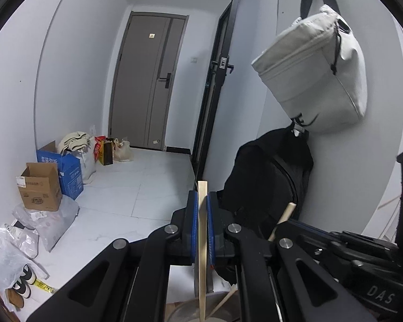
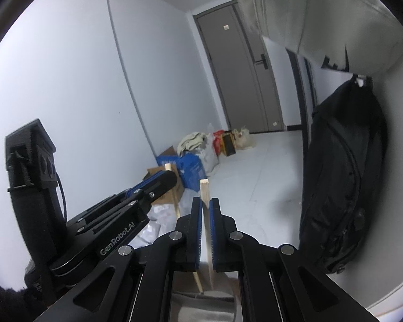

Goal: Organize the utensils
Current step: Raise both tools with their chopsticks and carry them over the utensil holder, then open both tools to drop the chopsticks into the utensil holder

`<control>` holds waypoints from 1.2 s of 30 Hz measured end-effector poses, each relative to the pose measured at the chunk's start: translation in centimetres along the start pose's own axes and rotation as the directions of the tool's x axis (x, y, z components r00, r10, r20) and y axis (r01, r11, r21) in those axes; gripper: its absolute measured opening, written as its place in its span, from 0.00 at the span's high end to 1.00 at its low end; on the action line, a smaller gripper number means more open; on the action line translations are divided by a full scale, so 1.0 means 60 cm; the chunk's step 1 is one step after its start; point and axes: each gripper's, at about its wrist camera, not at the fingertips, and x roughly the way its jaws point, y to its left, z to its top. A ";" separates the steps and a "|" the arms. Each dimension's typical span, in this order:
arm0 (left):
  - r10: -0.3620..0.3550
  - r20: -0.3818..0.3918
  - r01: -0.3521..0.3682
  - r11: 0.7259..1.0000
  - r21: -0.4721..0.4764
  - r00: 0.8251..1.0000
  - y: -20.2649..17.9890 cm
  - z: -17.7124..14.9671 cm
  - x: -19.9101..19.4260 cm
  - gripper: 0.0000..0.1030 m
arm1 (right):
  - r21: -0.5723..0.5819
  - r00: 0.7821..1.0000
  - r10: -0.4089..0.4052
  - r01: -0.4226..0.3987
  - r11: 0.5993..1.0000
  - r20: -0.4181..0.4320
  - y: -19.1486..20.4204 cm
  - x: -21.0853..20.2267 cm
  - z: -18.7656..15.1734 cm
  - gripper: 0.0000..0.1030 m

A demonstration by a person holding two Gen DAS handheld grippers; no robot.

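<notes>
Left gripper (image 1: 201,201) and right gripper (image 2: 206,209) side by side, tilted down, each pinching a chopstick (image 1: 202,230); open floor (image 1: 137,187) left of black backpack (image 2: 344,177).

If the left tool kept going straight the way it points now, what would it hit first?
Probably nothing close. The left tool, shut on a wooden chopstick, points over open white floor beside the dark door frame; the floor looks first, though depth is unclear.

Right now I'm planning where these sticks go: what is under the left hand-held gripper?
Under the left hand-held gripper, its chopstick reaches down to a grey rounded container. The gripper's arms cover most of it; its contents cannot be seen.
</notes>
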 end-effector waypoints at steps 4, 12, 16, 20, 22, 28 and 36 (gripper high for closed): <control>-0.040 -0.032 0.041 0.999 0.022 0.999 -0.001 -0.009 -0.002 0.98 | -0.023 1.000 0.008 -0.009 1.000 -0.018 0.000 0.007 -0.021 0.95; -0.125 -0.144 0.131 0.991 0.035 0.982 -0.004 -0.013 -0.001 0.98 | 0.015 0.997 0.046 -0.045 0.999 -0.064 -0.018 0.014 -0.041 0.92; -0.170 -0.215 0.173 0.985 -0.001 0.962 0.000 -0.007 0.004 0.91 | 0.082 0.993 0.096 -0.090 0.993 -0.070 -0.029 0.007 -0.044 0.92; -0.115 -0.218 0.121 0.993 0.014 0.969 -0.001 0.001 -0.016 0.57 | 0.163 0.996 0.074 -0.063 0.985 -0.059 -0.050 -0.013 -0.045 0.86; -0.080 -0.206 0.083 0.996 0.008 0.975 0.002 0.003 -0.034 0.46 | 0.199 0.997 0.058 -0.047 0.979 -0.052 -0.061 -0.031 -0.049 0.83; 0.055 -0.235 -0.058 0.998 -0.004 0.970 0.020 -0.018 -0.078 0.40 | 0.217 0.999 0.025 -0.014 0.976 -0.046 -0.059 -0.082 -0.063 0.66; 0.151 -0.323 -0.173 0.984 -0.039 0.934 0.040 -0.068 -0.104 0.36 | 0.206 0.998 0.023 -0.009 0.979 -0.066 -0.037 -0.122 -0.102 0.53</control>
